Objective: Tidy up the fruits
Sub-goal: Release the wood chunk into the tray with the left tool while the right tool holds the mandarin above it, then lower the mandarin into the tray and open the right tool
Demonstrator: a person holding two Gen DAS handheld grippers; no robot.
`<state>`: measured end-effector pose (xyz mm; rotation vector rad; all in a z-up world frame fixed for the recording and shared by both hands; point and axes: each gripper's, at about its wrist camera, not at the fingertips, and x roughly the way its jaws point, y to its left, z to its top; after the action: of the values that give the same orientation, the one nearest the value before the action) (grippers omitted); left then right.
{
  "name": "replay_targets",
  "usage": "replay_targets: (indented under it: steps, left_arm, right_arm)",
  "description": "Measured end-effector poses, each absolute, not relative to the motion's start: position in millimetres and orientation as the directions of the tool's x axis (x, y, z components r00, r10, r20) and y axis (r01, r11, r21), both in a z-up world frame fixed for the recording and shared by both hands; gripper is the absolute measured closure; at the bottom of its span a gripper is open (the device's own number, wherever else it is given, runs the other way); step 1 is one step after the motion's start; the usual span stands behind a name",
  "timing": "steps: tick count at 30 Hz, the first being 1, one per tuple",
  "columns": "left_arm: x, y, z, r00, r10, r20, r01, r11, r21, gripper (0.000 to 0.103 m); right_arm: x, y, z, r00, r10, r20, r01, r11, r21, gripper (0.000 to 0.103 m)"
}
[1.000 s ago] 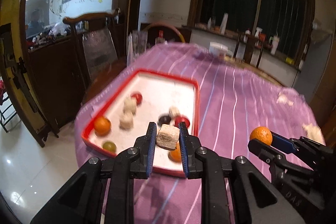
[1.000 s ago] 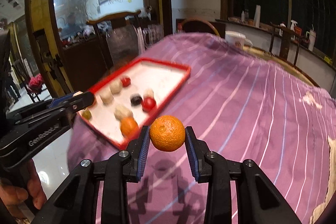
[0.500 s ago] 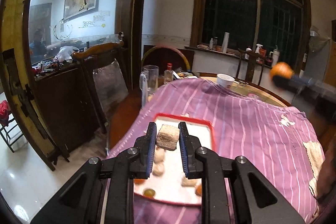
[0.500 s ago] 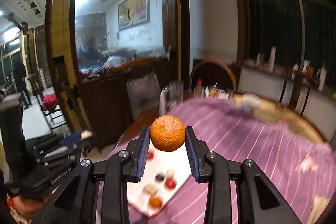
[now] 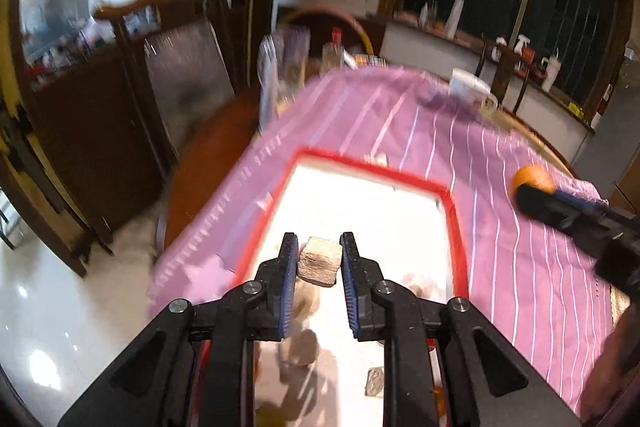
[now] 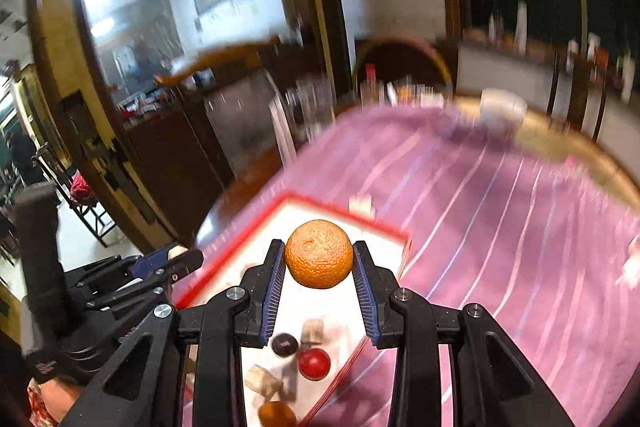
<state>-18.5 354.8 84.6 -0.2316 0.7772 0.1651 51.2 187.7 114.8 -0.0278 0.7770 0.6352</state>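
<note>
My left gripper [image 5: 319,261] is shut on a beige rough-skinned chunk of fruit [image 5: 320,261] and holds it above the red-rimmed white tray [image 5: 372,169]. My right gripper [image 6: 319,257] is shut on an orange [image 6: 319,253], above the tray's right part [image 6: 390,231]. In the left wrist view the orange [image 5: 532,177] and right gripper show at the right, over the cloth. In the right wrist view the tray holds a red fruit [image 6: 314,363], a dark fruit [image 6: 284,343], beige pieces [image 6: 263,380] and an orange fruit [image 6: 277,413]. The left gripper [image 6: 176,257] shows at the left.
The tray lies on a purple striped tablecloth [image 5: 500,155] near the table's left edge. A white cup [image 5: 468,87] and glasses [image 5: 286,67] stand at the far end. A small beige scrap [image 5: 380,159] lies behind the tray. A dark wooden cabinet [image 5: 100,123] stands left.
Both grippers have come down and forward from a raised view to just above the tray, each still holding its fruit. The views are motion-blurred.
</note>
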Motion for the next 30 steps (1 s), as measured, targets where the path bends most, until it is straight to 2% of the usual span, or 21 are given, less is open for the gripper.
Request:
replay_targets:
  steps: [9, 19, 26, 30]
  left_arm:
    - [17.6, 352.5, 36.0, 0.626, 0.003, -0.780, -0.230, 0.956, -0.181, 0.083]
    - [21.3, 334.4, 36.4, 0.639, 0.010, -0.769, -0.180, 0.974, -0.137, 0.082]
    - [20.2, 339.4, 37.2, 0.648, 0.004, -0.762, -0.196, 0.967, -0.161, 0.056]
    - [15.3, 344.8, 40.3, 0.654, -0.013, -0.757, -0.209, 0.958, -0.197, 0.053]
  right_arm:
    - [91.4, 203.9, 40.8, 0.414, 0.503, -0.759, -0.517, 0.816, 0.259, 0.066]
    - [95.2, 207.5, 22.2, 0.397, 0.489, -0.777, -0.495, 0.827, 0.268, 0.065]
    - [93.3, 206.4, 23.2, 0.409, 0.486, -0.772, -0.503, 0.826, 0.254, 0.065]
    - [89.9, 203.1, 27.2, 0.421, 0.491, -0.762, -0.507, 0.825, 0.251, 0.065]
